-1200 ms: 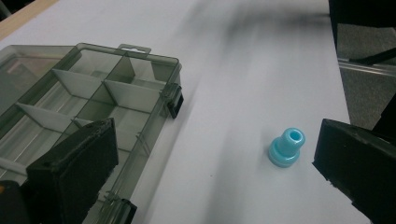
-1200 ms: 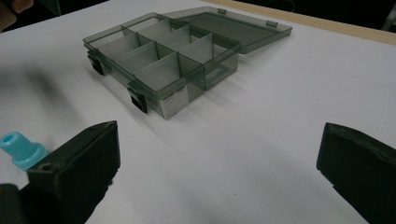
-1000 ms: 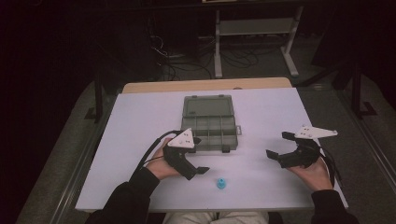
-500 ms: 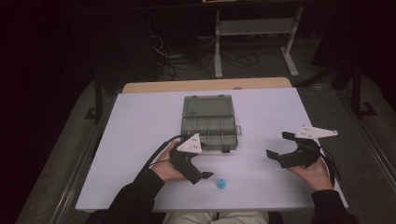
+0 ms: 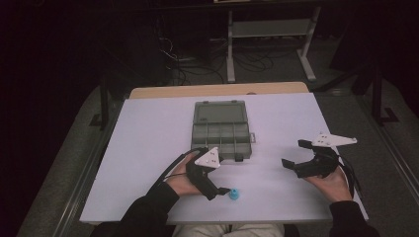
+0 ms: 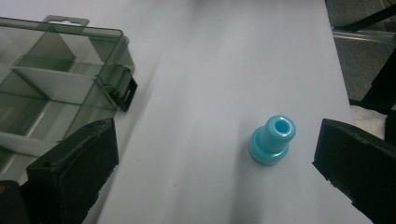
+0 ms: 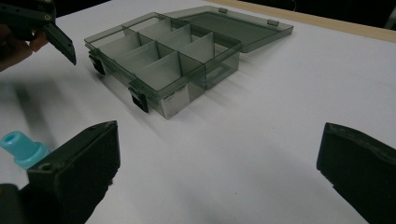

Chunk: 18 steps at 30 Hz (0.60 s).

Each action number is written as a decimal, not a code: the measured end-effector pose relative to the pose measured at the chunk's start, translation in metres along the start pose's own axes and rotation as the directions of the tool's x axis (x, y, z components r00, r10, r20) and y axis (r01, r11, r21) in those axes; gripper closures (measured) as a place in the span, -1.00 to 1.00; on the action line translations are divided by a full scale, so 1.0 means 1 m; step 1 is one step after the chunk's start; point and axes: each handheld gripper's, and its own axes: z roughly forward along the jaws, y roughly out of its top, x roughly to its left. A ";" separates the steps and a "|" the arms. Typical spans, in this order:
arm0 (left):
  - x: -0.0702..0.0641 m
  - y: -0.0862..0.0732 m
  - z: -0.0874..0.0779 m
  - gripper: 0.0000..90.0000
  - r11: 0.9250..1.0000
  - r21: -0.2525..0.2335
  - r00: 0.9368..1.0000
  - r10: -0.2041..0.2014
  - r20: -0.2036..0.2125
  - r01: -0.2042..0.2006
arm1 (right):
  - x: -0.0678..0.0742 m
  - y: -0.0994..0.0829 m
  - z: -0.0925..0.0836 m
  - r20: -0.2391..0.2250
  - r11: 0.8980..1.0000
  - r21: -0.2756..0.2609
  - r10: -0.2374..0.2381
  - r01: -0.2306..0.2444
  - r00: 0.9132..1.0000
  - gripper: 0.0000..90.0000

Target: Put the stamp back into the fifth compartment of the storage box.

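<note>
Left gripper view puts our left hand-held gripper [image 6: 215, 168] wide open around a small blue knob [image 6: 272, 140], which stands upright on the white surface [image 6: 224, 56] just beside the open compartment box [image 6: 56, 84]. We judge it light, stiff and glossy, so likely slippery; we would close on its broad base flange rather than the narrow hollow neck. Our right hand-held gripper [image 5: 299, 155] hovers open, well apart, holding nothing.
</note>
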 end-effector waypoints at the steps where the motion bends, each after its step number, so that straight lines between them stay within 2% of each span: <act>1: -0.001 0.000 0.002 -1.00 1.000 -0.003 1.000 0.000 0.008 0.000 | 0.000 0.000 0.000 0.000 1.000 0.000 0.000 0.000 1.000 -1.00; 11: -0.007 -0.002 0.015 -1.00 1.000 0.019 0.999 0.007 0.036 -0.008 | 0.000 0.000 0.000 -0.002 1.000 0.002 -0.003 0.003 1.000 -1.00; 13: -0.009 -0.002 0.019 -1.00 1.000 0.028 0.998 0.000 0.059 -0.001 | 0.000 0.000 0.001 -0.003 1.000 0.002 -0.004 0.004 1.000 -1.00; 18: -0.011 -0.002 0.022 -1.00 0.999 0.041 0.997 -0.004 0.075 0.001 | 0.001 0.000 0.001 -0.005 1.000 0.003 -0.005 0.005 1.000 -1.00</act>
